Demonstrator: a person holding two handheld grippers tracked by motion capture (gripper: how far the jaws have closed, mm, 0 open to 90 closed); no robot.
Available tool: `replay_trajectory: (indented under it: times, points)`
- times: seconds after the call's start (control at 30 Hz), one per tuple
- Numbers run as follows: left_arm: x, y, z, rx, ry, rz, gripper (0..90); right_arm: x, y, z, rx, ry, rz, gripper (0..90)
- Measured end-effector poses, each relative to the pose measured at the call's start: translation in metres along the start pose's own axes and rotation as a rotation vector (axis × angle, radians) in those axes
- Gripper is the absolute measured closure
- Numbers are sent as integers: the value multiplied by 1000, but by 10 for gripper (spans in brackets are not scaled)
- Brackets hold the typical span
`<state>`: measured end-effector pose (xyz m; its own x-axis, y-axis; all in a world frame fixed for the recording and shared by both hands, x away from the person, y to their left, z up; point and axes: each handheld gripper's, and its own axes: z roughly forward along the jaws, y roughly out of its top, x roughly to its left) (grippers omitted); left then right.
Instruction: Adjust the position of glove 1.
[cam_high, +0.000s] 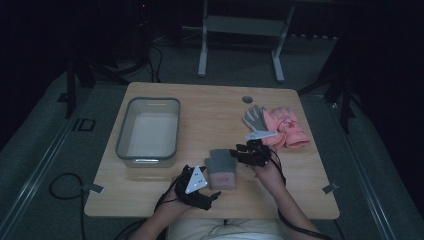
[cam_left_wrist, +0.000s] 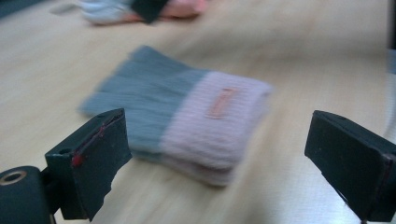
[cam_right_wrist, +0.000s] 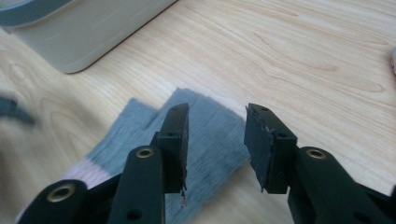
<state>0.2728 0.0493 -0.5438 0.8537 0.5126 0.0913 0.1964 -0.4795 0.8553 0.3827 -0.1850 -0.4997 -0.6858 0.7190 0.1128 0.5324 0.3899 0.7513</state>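
A folded knit glove (cam_high: 220, 169), grey with a pale pink cuff, lies flat on the wooden table near its front middle. My left gripper (cam_high: 204, 192) sits just left of the cuff end. In the left gripper view its jaws stand wide apart (cam_left_wrist: 219, 140), with the glove (cam_left_wrist: 187, 116) lying on the table a little beyond them. My right gripper (cam_high: 246, 152) hovers at the glove's right side. In the right gripper view (cam_right_wrist: 217, 135) the jaws are parted above the grey finger end (cam_right_wrist: 210, 140) and nothing is pinched between them.
A grey plastic bin (cam_high: 148, 127) stands at the left of the table, and its corner (cam_right_wrist: 84, 32) is in the right gripper view. A grey glove (cam_high: 254, 118) and pink gloves (cam_high: 287, 129) lie at the back right. A round hole (cam_high: 247, 99) marks the tabletop.
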Motion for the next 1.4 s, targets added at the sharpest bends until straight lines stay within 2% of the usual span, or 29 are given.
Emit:
replay_trajectory:
  times: [0.03,0.13,0.23,0.3,0.47,0.6,0.73,0.8,0.9,0.97,1.13,1.23,1.4]
  points:
    - [0,1,2,8,-21,14,83,-3,1,2,3,0,1,587]
    - [2,5,9,35,-50,49,129,-9,3,11,22,9,17,572]
    - [5,8,17,70,-58,90,148,-12,4,24,53,18,18,538]
    - [7,9,21,89,-63,120,191,-14,4,34,77,18,20,505]
    - [7,9,31,126,-41,170,236,-19,3,49,129,1,19,472]
    - [4,4,38,159,-29,206,240,-22,-1,57,171,21,29,427]
    - [4,2,40,164,-12,208,274,-26,-4,59,188,38,60,403]
    - [5,3,40,168,-5,198,299,-26,-4,59,185,37,61,404]
    - [5,3,40,169,3,212,366,-24,-6,58,178,38,43,430]
    - [5,3,39,169,9,227,415,-23,-7,58,175,68,53,528]
    - [7,7,36,162,2,206,575,-21,-5,59,198,122,83,710]
    - [7,10,33,159,7,193,658,-16,-3,57,200,108,55,748]
    - [10,17,28,167,16,195,683,-11,2,51,165,103,37,757]
